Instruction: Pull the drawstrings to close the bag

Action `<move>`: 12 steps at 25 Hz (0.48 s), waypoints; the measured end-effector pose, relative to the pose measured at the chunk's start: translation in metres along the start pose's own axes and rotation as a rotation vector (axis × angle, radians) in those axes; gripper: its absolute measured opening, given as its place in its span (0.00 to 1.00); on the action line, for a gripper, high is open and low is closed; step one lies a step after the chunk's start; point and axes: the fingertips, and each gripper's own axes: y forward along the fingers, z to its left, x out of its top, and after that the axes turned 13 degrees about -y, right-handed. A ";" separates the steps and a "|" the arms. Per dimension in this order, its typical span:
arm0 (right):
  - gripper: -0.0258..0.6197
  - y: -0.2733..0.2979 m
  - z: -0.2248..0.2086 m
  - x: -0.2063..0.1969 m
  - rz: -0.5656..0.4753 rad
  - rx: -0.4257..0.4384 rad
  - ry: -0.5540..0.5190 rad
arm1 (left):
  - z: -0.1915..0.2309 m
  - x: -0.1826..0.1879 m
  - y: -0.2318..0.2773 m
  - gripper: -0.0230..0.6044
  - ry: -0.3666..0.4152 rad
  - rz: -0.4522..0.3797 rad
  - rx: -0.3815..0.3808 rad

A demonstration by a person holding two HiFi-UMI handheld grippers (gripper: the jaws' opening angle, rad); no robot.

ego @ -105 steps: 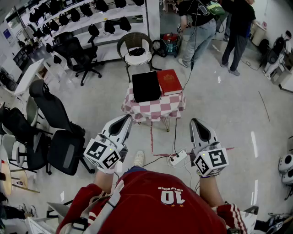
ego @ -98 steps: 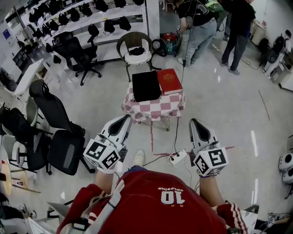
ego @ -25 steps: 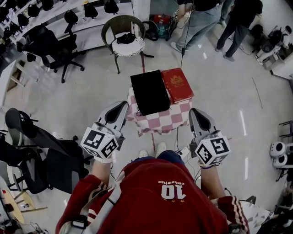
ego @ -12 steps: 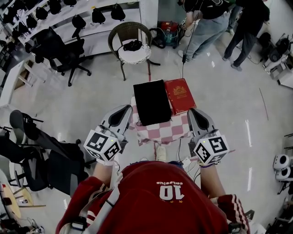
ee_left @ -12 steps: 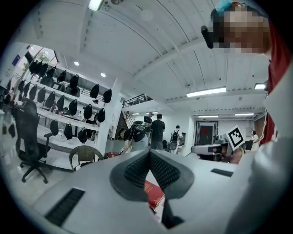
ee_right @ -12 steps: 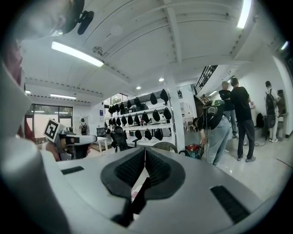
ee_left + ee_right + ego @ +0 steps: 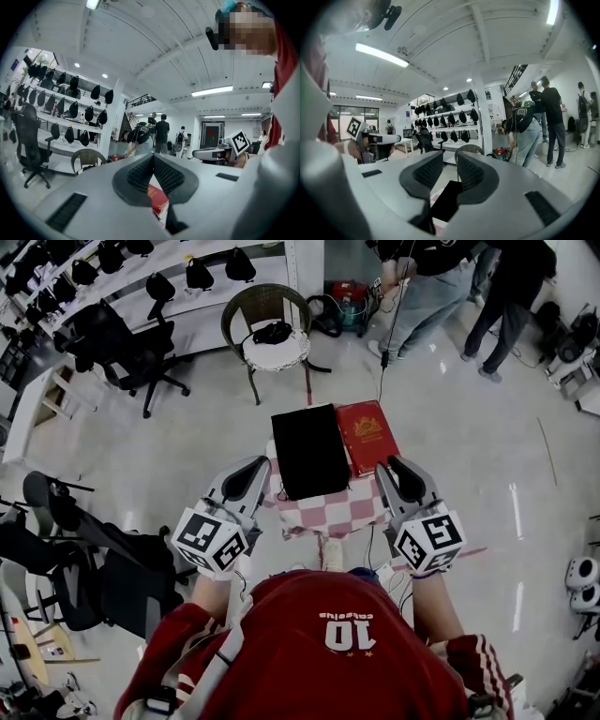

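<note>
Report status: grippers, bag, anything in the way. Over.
Left gripper shut, empty. Right gripper opening, nothing between jaws. Black bag flat on checkered table, untouched. Red book beside it, nothing on top.

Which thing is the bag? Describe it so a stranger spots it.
Find the small table with the red-and-white checked cloth, near the wicker chair. Two flat things lie side by side on it. The bag is the plain black one, left of the red book.

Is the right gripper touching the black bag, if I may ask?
Apart: in the head view, checkered cloth shows between the right gripper and the bag; its opening jaws hold nothing.
</note>
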 end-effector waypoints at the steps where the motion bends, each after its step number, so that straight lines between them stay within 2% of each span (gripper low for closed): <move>1: 0.18 0.001 -0.001 -0.001 0.003 0.006 0.002 | 0.000 0.000 0.002 0.05 0.000 0.001 -0.001; 5: 0.24 0.004 -0.004 -0.013 0.020 0.020 0.020 | -0.003 -0.005 0.007 0.05 0.003 0.004 -0.008; 12: 0.29 0.014 -0.008 -0.045 0.066 0.051 0.094 | 0.002 -0.010 0.015 0.05 -0.006 0.001 -0.003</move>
